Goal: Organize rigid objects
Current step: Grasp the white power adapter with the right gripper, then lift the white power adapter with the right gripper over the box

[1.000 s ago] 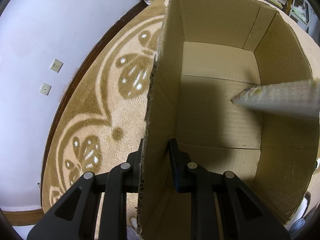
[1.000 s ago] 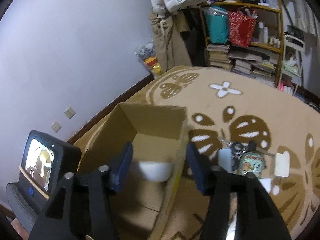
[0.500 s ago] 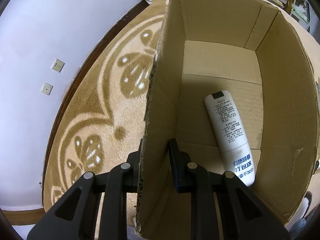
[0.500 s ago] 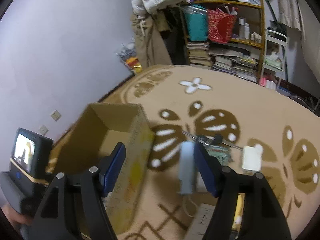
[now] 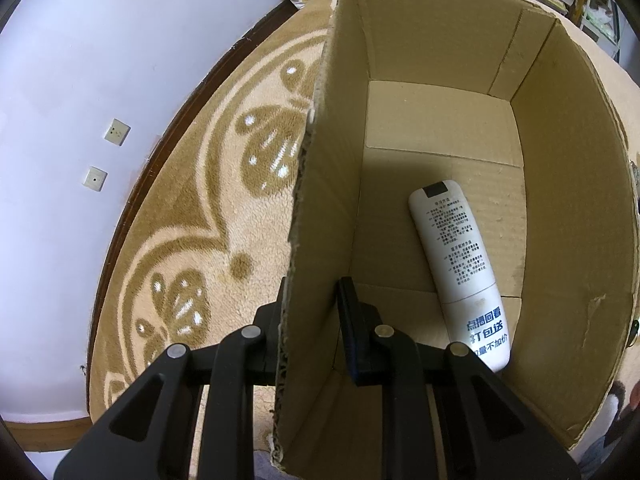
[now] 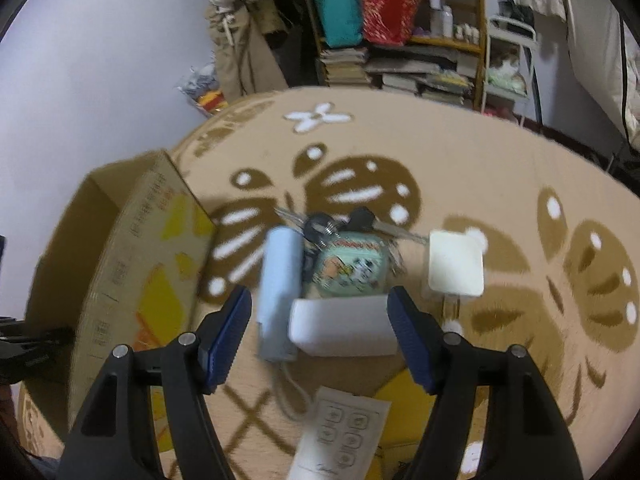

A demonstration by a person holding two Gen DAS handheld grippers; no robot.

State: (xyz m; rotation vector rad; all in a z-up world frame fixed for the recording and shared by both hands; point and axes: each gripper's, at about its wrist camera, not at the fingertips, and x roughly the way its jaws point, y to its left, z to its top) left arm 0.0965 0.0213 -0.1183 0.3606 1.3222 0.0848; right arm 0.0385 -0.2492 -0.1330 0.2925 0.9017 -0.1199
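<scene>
On the patterned rug (image 6: pixel 460 160), left tool (image 5: pixel 310 312) clamps the box (image 5: pixel 320 240) wall; right tool (image 6: pixel 320 320) gapes above clutter.

A white remote control (image 5: pixel 460 272) lies flat inside the open cardboard box (image 5: pixel 568 208), printed back up. On the carpet beside the box — a pale blue remote (image 6: pixel 279 288), a white case (image 6: pixel 344 326), keys (image 6: pixel 340 222) and a white square box (image 6: pixel 456 266).

My outer tongs finger (image 5: pixel 269 332) is hiding behind the cardboard box (image 5: pixel 320 240) wall. At lower centre of the right view, the frame edge is cropping a leaflet (image 6: pixel 340 436); everything there is blurring.
</scene>
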